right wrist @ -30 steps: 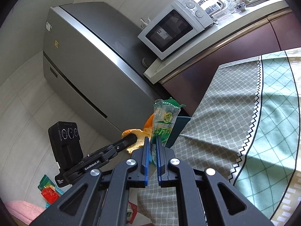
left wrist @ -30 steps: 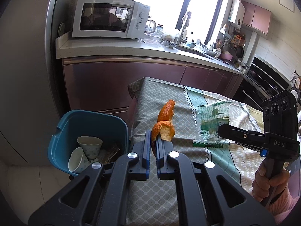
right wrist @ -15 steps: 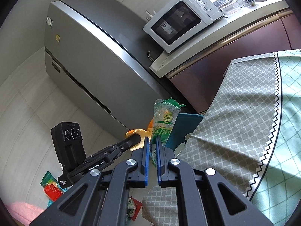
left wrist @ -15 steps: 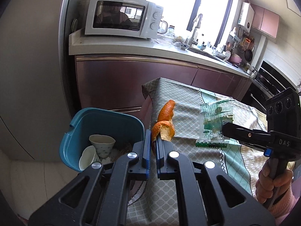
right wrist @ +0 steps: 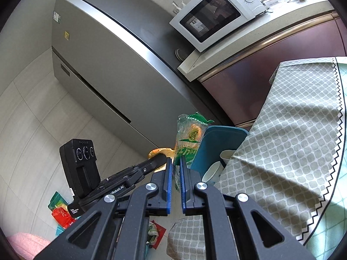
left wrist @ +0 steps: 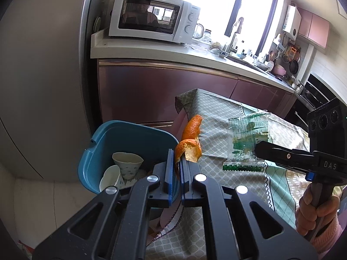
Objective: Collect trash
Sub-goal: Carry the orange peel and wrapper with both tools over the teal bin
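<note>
My left gripper [left wrist: 176,164] is shut on a curled orange peel [left wrist: 190,139], held over the table's edge just right of the blue bin [left wrist: 112,138]. Two paper cups [left wrist: 126,162] lie inside the bin. My right gripper [right wrist: 176,164] is shut on a clear green-printed plastic wrapper [right wrist: 188,138], which stands up between its blue pads. In the left wrist view that wrapper [left wrist: 248,143] hangs from the right gripper [left wrist: 258,146] over the tablecloth. In the right wrist view the bin [right wrist: 216,145] sits just beyond the wrapper, and the left gripper [right wrist: 160,158] with peel is at left.
The table with a green-grey patterned cloth [left wrist: 216,117] stands beside the bin. A grey fridge [right wrist: 104,65] and a counter with a white microwave [left wrist: 151,17] are behind. Colourful packets [right wrist: 61,212] lie on the tiled floor. A hand [left wrist: 314,205] grips the right tool.
Both grippers have drifted left toward the bin, each keeping its load. The bin now appears nearer the centre in both views.
</note>
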Tool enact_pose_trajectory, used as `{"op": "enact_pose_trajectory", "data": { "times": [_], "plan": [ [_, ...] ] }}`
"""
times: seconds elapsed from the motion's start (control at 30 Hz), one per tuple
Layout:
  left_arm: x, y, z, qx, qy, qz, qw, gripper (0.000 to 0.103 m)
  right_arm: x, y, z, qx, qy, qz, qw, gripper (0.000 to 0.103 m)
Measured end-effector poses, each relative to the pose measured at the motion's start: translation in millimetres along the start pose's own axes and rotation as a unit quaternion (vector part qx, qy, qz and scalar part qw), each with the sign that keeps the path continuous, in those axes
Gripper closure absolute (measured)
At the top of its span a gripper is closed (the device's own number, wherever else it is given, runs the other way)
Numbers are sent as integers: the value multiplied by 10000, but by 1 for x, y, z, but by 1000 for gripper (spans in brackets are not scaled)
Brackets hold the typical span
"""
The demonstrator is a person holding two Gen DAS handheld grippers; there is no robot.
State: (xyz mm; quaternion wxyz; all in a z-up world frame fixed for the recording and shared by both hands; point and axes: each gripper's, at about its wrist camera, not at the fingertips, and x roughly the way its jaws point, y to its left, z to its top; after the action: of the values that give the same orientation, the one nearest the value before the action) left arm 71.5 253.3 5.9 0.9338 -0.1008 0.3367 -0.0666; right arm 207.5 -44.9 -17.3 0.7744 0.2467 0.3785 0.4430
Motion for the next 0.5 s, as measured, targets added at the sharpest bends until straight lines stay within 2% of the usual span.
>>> {"op": "enact_pose_trajectory", "data": {
  "times": [0.5],
  "plan": [
    [1, 12, -1, -110, 13, 167, 9998, 98, 23, 3, 3, -25, 183, 19, 9998, 97]
  ]
}}
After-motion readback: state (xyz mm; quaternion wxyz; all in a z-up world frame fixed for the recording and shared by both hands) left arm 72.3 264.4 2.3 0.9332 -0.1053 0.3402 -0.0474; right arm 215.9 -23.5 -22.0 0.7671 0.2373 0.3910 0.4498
